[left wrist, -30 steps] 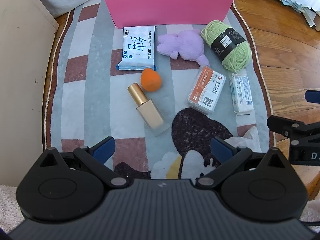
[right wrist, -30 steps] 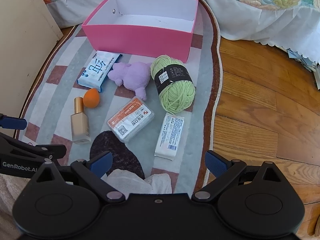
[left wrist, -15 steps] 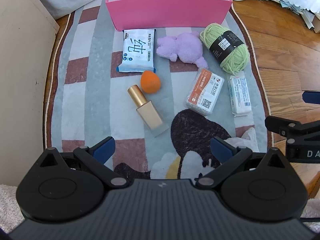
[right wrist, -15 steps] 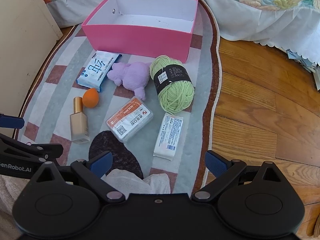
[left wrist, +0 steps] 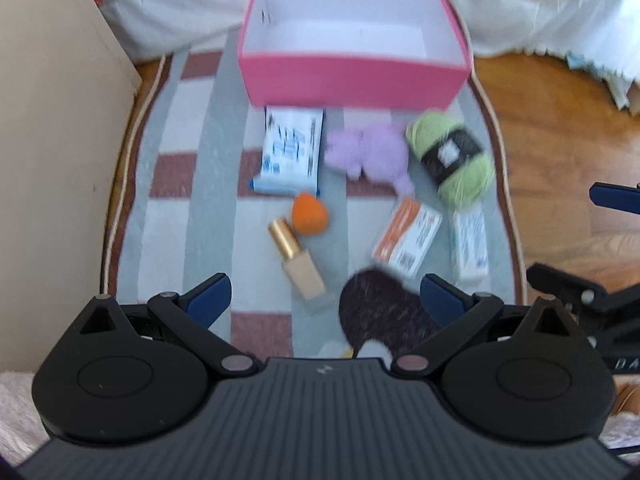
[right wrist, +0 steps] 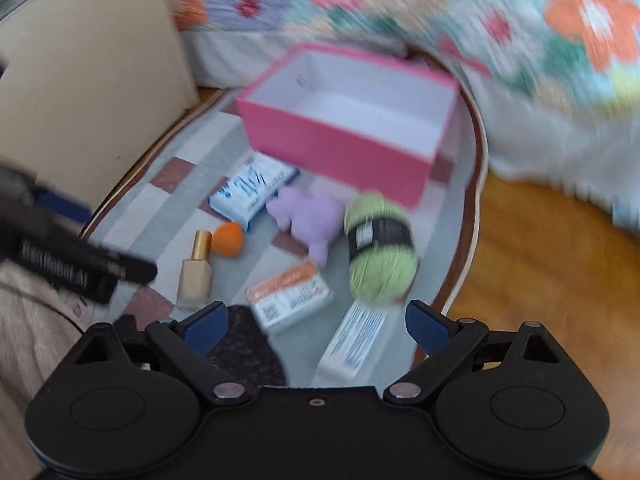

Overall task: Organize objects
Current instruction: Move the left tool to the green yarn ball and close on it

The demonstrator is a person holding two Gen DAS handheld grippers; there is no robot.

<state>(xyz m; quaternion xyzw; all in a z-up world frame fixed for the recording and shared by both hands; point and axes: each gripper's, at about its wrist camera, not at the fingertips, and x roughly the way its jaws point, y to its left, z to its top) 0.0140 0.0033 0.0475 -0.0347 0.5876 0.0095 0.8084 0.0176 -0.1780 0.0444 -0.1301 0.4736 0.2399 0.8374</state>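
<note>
An empty pink box (left wrist: 352, 76) (right wrist: 340, 148) stands at the far end of a striped rug (left wrist: 192, 208). In front of it lie a blue-and-white wipes pack (left wrist: 292, 150) (right wrist: 252, 188), a purple plush toy (left wrist: 372, 152) (right wrist: 310, 216), a green yarn ball (left wrist: 452, 158) (right wrist: 380, 248), an orange sponge (left wrist: 310, 214) (right wrist: 228, 239), a gold-capped foundation bottle (left wrist: 298, 266) (right wrist: 196, 270), an orange-and-white packet (left wrist: 408, 236) (right wrist: 290, 300) and a white packet (left wrist: 468, 246) (right wrist: 354, 340). My left gripper (left wrist: 324, 298) and right gripper (right wrist: 316, 326) hover open above the near items, holding nothing.
A beige cabinet side (left wrist: 52, 140) rises at the left. A bed with a floral quilt (right wrist: 440, 4) and white skirt lies behind the box. Wooden floor (left wrist: 560, 132) lies right of the rug. The right gripper's fingers (left wrist: 616, 196) show at the left view's right edge.
Both views have tilted up and blurred; the box and bed now show more fully. The items have not moved, and both grippers stay open.
</note>
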